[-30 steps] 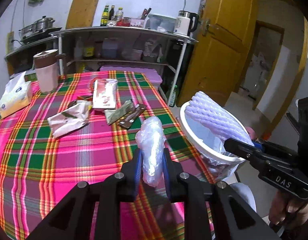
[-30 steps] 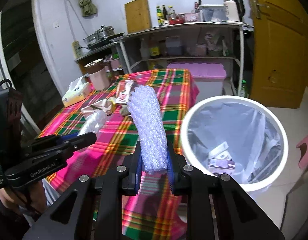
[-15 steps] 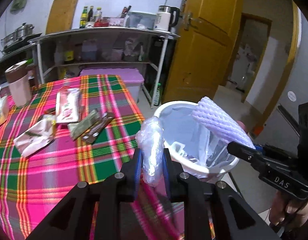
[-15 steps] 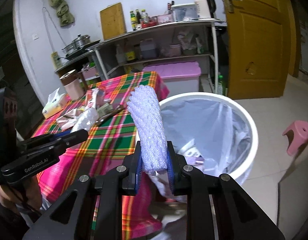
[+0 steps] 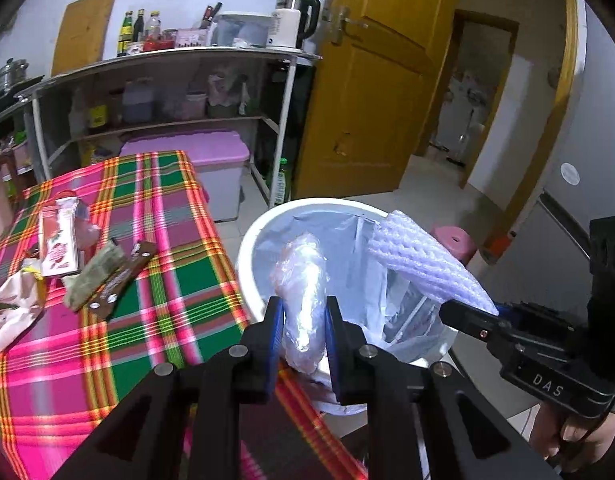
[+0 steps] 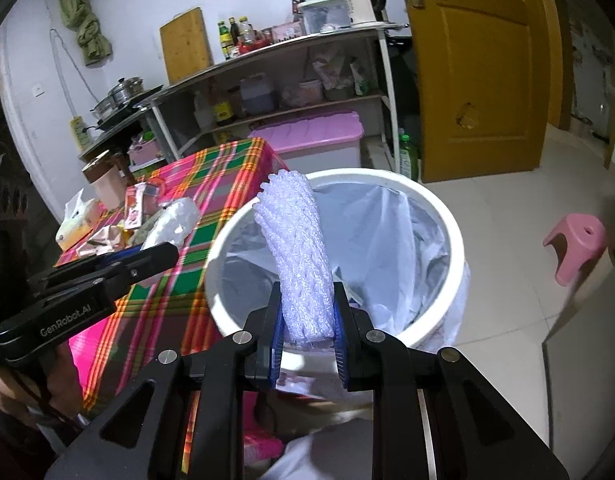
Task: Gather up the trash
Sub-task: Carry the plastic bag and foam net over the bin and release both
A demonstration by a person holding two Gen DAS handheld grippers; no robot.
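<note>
My left gripper point(image 5: 304, 312) is shut on a crumpled clear plastic wrap point(image 5: 301, 280), held over the near rim of the white trash bin point(image 5: 247, 248). My right gripper point(image 6: 307, 308) is shut on a white foam net sleeve point(image 6: 297, 248), which stands up over the bin's point(image 6: 447, 216) open mouth. Each view shows the other tool: the right gripper point(image 5: 467, 312) with the foam sleeve point(image 5: 423, 264) at the right, the left gripper point(image 6: 163, 252) with the plastic wrap point(image 6: 173, 222) at the left. The bin is lined with a pale bag and holds some trash.
A pink and green plaid table point(image 5: 155, 280) left of the bin carries several wrappers point(image 5: 107, 276), a red-white packet point(image 5: 57, 240) and a tissue pack point(image 6: 75, 228). Behind stand a metal shelf point(image 5: 167, 60), a pink-lidded box point(image 5: 203, 152) and a yellow door point(image 5: 371, 80). A pink stool point(image 6: 575, 240) sits on the tiled floor.
Both grippers have swung right, away from the table, and now hold their loads over the bin. The bin has come to the middle of both views.
</note>
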